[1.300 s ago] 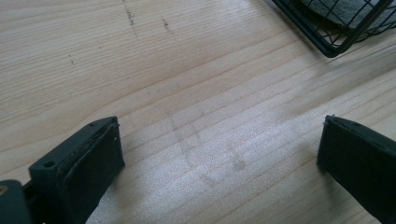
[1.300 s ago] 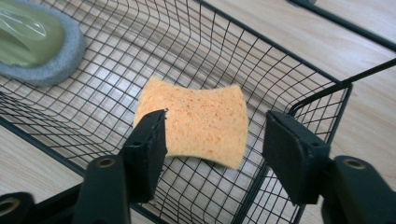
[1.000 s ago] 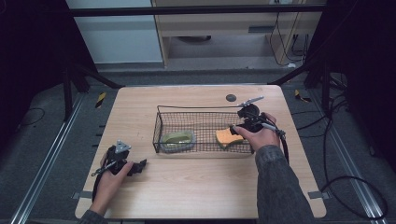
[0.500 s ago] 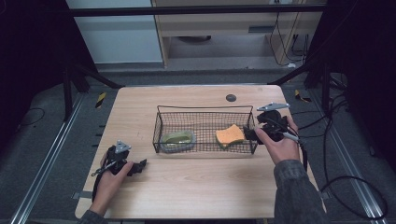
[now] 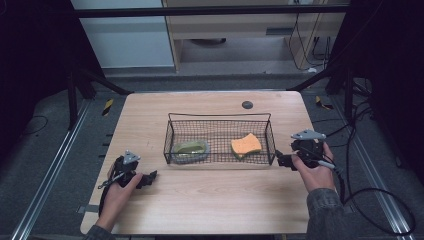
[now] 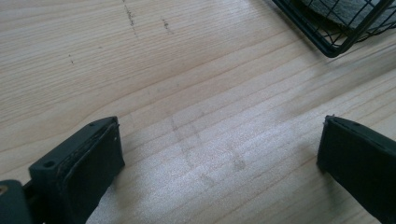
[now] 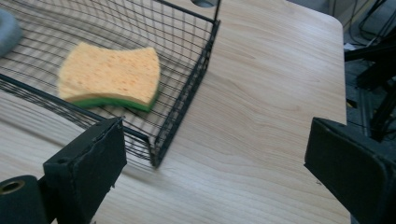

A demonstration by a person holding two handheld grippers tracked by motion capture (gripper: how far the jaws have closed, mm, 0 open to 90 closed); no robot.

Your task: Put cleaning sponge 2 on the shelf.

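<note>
Right gripper has withdrawn right, out of wire basket, jaws just opening, now released and empty. Orange sponge lies in basket's right end, left of and nearer this gripper. Left gripper open, idle.

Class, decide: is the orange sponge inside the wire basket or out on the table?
Inside. The orange sponge lies flat on the mesh floor at the right end of the wire basket, enclosed by its walls.
</note>
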